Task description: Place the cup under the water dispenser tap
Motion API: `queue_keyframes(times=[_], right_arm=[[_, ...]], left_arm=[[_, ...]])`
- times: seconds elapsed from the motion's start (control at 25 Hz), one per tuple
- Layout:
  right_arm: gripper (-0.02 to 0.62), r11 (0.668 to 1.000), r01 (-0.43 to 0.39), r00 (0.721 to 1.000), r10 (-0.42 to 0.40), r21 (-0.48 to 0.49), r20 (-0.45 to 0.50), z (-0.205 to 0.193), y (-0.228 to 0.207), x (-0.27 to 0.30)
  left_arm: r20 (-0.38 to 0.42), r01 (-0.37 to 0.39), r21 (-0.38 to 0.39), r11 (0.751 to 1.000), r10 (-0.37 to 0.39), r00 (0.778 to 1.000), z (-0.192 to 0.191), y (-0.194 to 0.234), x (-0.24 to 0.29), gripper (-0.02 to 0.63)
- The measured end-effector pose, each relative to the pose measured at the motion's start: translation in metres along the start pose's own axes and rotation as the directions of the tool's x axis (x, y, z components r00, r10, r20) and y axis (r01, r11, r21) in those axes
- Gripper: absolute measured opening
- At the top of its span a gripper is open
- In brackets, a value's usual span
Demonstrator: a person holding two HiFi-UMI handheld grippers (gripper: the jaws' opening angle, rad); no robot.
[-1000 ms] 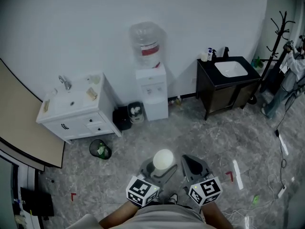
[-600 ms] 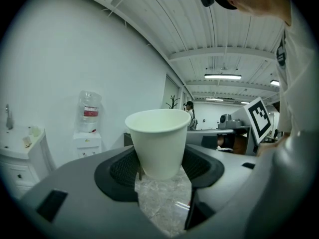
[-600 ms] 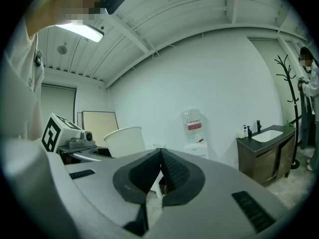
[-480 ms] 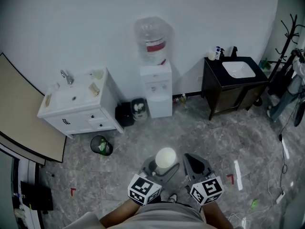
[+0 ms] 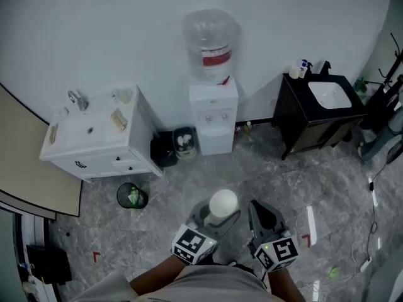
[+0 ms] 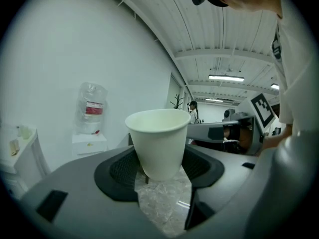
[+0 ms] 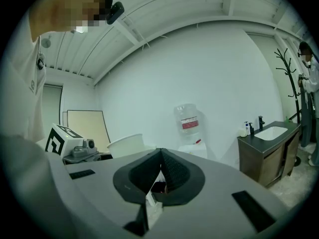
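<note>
I'm clasping a tapered white paper cup point(image 6: 158, 141) in my left gripper point(image 5: 213, 218), right gripper point(image 5: 262, 214) sitting closed and empty; marbled grey floor point(image 5: 296, 181) lying open at twelve o'clock.

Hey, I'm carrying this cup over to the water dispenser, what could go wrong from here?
The left gripper holds the cup only near its base, so the upright cup could tip, or get crushed by a harder squeeze. The dispenser stands across the floor with a black bin close beside it, which a foot might catch. The right gripper is shut, so it can't readily steady the cup.
</note>
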State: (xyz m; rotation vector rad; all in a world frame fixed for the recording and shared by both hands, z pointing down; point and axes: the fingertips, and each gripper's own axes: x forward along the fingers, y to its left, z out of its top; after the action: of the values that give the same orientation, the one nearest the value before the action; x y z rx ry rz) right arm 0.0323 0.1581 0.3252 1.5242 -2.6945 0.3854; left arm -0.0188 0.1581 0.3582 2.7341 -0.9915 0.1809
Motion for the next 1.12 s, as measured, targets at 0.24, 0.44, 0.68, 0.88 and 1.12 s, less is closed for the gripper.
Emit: queue_keyframes(times=[0.24, 0.44, 0.68, 0.88, 1.12], right_arm=[[0.017, 0.999, 0.034, 0.999, -0.034, -0.002, -0.001, 0.015, -0.016, 0.084], [0.017, 0.998, 0.053, 0.998, -0.053, 0.017, -0.017, 0.017, -0.044, 0.128], [0.016, 0.998, 0.042, 0.999, -0.041, 0.04, -0.023, 0.015, -0.102, 0.197], [0.016, 1.0, -0.008, 1.0, 0.009, 0.026, -0.02, 0.024, -0.163, 0.27], [0.016, 0.998, -0.06, 0.997, 0.061, 0.024, -0.04, 0.018, -0.23, 0.353]], left_arm=[[0.019, 0.049, 0.047, 0.998, -0.05, 0.999, 0.012, 0.085, 0.036, 0.265], [0.056, 0.044, 0.066, 0.997, -0.048, 0.997, 0.009, 0.135, 0.078, 0.265], [0.073, 0.011, 0.082, 0.997, -0.017, 0.997, -0.004, 0.198, 0.152, 0.265], [0.051, -0.035, 0.101, 0.994, 0.03, 0.998, -0.018, 0.255, 0.223, 0.265], [0.01, -0.109, 0.078, 0.991, 0.108, 0.994, -0.049, 0.325, 0.296, 0.265]])
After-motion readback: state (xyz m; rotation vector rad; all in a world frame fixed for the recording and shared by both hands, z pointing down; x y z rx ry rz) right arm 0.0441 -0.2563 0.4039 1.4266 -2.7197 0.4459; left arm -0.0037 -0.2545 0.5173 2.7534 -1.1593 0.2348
